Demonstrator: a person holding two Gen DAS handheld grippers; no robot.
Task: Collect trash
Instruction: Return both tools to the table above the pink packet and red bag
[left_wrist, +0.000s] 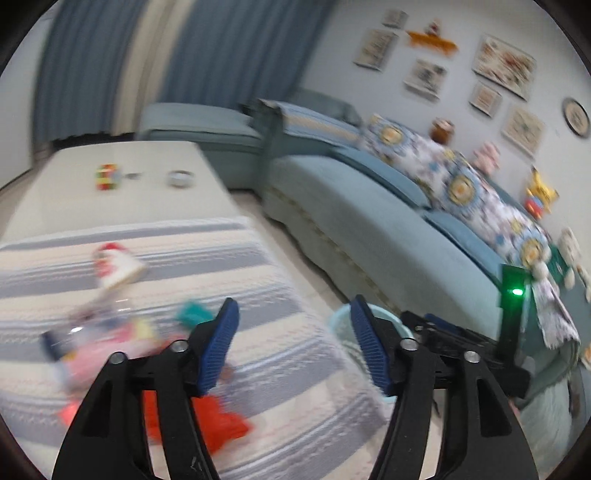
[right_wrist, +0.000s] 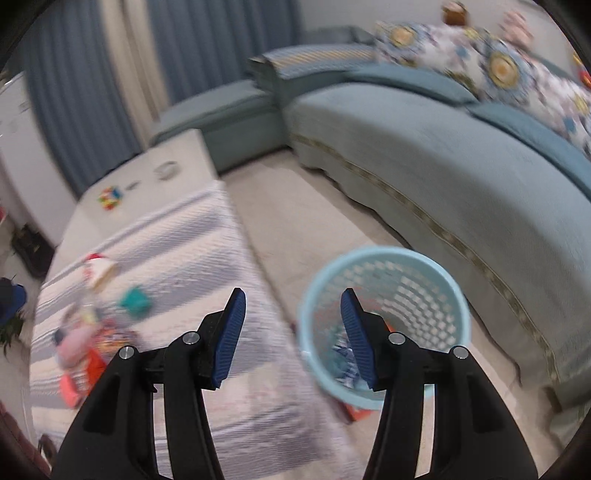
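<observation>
Both views are motion-blurred. A light blue mesh trash basket (right_wrist: 388, 266) stands on the floor between the table and the sofa, with a few scraps inside; its rim shows in the left wrist view (left_wrist: 341, 317). Trash lies on the striped tablecloth (right_wrist: 192, 236): a red-and-white wrapper (right_wrist: 98, 267), a teal scrap (right_wrist: 136, 300), a pink and orange pile (right_wrist: 79, 354). In the left wrist view the same wrapper (left_wrist: 114, 264), teal scrap (left_wrist: 192, 314) and an orange piece (left_wrist: 221, 424) show. My left gripper (left_wrist: 293, 345) is open and empty above the table's edge. My right gripper (right_wrist: 293, 338) is open and empty above the basket's left rim.
A blue sofa (right_wrist: 443, 155) with patterned cushions runs along the right. On the far bare table end lie a colourful cube (left_wrist: 107, 177) and a small round dish (left_wrist: 179, 179). Blue curtains hang behind. An orange scrap (right_wrist: 356, 410) lies on the floor by the basket.
</observation>
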